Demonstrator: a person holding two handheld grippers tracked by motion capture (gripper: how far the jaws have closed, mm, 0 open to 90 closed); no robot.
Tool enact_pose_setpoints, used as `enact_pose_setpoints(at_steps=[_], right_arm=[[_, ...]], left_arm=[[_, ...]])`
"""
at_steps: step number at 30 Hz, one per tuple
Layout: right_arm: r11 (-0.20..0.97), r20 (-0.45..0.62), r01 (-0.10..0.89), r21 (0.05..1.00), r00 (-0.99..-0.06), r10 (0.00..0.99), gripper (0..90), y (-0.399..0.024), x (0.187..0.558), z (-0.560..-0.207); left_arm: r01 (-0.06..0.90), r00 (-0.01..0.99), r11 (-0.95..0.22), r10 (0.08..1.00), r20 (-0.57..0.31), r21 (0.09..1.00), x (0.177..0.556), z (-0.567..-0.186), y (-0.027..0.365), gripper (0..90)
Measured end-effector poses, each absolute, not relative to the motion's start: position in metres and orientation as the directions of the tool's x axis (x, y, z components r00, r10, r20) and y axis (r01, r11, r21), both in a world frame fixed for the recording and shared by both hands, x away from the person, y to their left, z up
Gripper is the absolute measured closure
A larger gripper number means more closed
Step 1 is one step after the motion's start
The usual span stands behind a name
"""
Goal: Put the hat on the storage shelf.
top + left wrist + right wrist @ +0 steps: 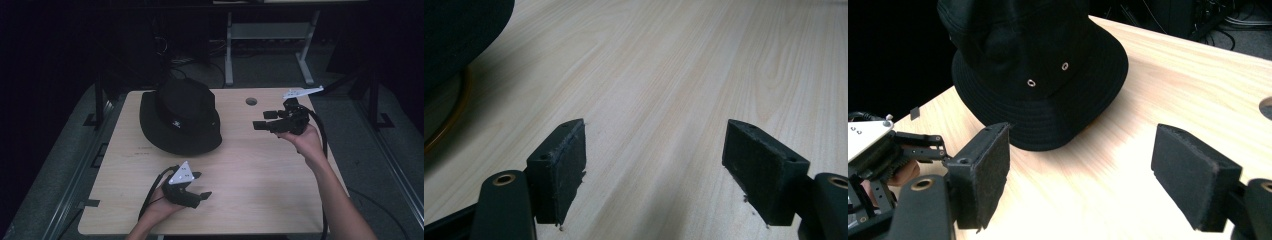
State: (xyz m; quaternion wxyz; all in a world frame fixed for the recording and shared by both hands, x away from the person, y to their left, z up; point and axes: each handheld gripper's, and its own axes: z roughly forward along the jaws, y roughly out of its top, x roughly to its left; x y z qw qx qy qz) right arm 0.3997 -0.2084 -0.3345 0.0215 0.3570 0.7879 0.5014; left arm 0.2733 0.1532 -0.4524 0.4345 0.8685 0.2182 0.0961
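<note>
A black fabric bucket hat (181, 121) with a wide brim is seen resting crown-up on the pale wooden table (260, 175), untouched by either gripper.

The hat is placed in the upper left of the tabletop in the high view; two metal eyelets are shown on its crown in the right gripper view. The right gripper (266, 120), right of centre, is aimed at it with jaws held wide apart and empty. The left gripper (201, 185), at lower centre, is likewise spread open over bare wood, near the brim.

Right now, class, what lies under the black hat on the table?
The black hat rests brim-down on the wooden table. A thin orange-brown edge peeks from beneath the brim; anything else under the crown is covered.
</note>
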Motion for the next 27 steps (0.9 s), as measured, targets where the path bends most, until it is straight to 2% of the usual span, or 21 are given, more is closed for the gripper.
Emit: enact_pose_setpoints(at_steps=[27], right_arm=[[0.236,0.360,0.582,0.778,-0.721,0.592,21.8,-0.240,0.369,-0.370]], left_arm=[[0.303,0.880,-0.522,0.474,-0.025,0.797,0.273,-0.452,0.157,25.2]])
